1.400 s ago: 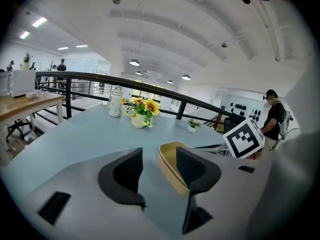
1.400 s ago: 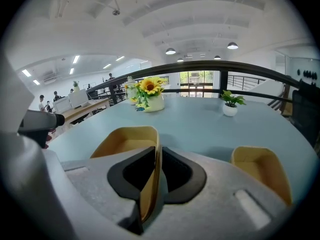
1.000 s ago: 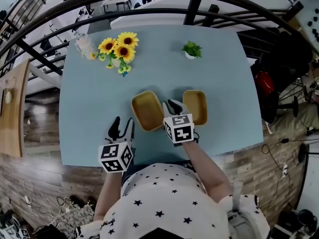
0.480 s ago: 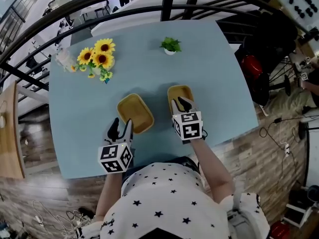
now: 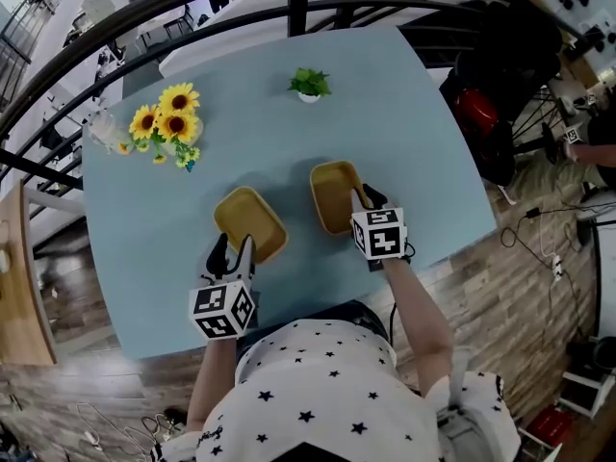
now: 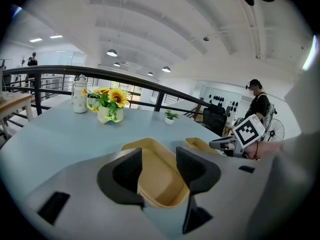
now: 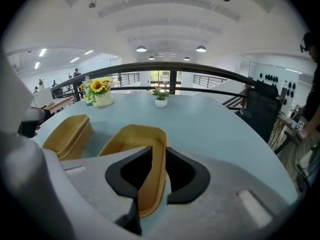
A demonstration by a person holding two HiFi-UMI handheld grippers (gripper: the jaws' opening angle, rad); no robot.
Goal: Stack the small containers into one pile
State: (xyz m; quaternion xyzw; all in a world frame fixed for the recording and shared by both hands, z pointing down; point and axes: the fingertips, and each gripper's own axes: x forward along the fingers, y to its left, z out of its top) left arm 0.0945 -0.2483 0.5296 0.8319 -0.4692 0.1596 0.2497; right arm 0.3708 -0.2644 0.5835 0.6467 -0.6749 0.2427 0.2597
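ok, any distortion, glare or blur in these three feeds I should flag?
Head view: strong fisheye, railing bows into an arc; sharp, even light on the table. Left gripper view: dark vignetted corners, ceiling lamps blown out, no glare on the table. Right gripper view: same vignette, background crisp.

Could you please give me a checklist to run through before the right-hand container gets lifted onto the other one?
1. Right gripper astride the right container wall: ok. Its jaws have just been opening, and the wall stands between them.
2. Pads pressing firmly on that wall: cannot tell.
3. Left container empty and ready to receive: ok.
4. Left gripper open and gripping nothing: ok.
5. Sunflowers and small plant away from the containers: ok, both stand farther back on the table.
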